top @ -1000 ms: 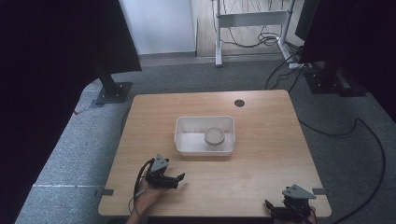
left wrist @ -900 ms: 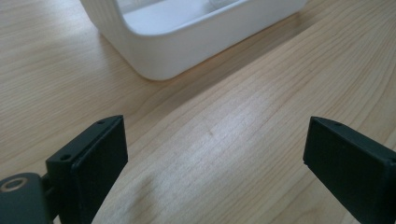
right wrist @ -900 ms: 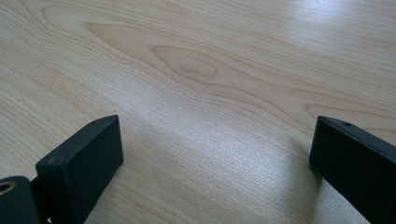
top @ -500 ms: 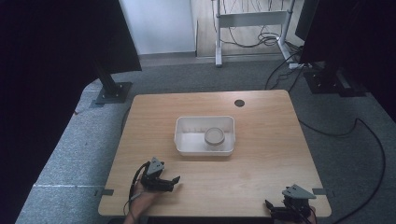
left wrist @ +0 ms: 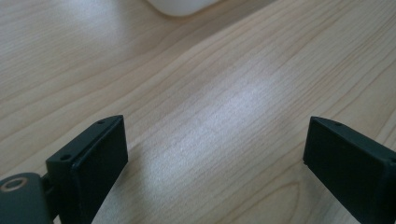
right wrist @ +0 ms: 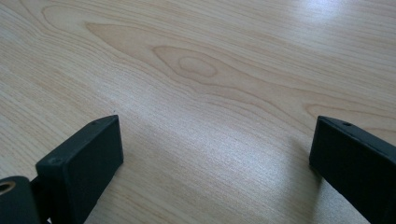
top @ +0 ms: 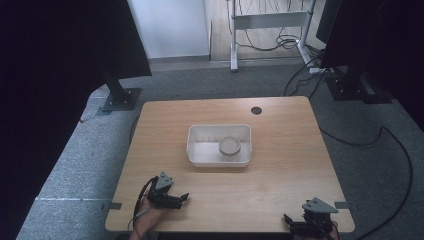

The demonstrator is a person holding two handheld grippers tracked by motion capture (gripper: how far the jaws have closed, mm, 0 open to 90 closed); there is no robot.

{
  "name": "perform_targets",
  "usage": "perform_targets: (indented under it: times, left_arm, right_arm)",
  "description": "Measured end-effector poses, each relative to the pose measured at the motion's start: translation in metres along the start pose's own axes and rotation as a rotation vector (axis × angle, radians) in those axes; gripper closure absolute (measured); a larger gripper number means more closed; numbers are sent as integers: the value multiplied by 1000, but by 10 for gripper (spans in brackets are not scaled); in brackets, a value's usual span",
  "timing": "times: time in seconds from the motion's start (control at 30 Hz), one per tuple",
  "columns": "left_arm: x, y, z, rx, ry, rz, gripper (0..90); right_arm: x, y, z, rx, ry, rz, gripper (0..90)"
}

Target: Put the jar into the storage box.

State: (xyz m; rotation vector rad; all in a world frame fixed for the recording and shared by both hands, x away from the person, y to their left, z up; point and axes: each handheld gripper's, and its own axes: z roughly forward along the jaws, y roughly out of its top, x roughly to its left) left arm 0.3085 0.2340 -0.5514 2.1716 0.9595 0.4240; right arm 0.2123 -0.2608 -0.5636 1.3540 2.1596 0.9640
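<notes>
We can read no text, label, brand, number or sign on anything in these views.

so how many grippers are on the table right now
2: the left gripper near the table's front left edge, the right gripper at its front right corner. Both open.

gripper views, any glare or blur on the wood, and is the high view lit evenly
Left gripper view: a pale sheen on the table between the open jaws, and the white tray corner looks soft. Right gripper view: glare at upper right. High view: table bright, surroundings nearly black.
</notes>
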Motion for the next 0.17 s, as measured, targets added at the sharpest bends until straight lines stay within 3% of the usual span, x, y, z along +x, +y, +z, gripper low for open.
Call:
perform_targets:
  times: [0.17]
  left_arm:
    - [1, -1, 0, 16, 1, -6, 74]
  right_arm:
    - [0, 0, 0, 0, 0, 0, 23]
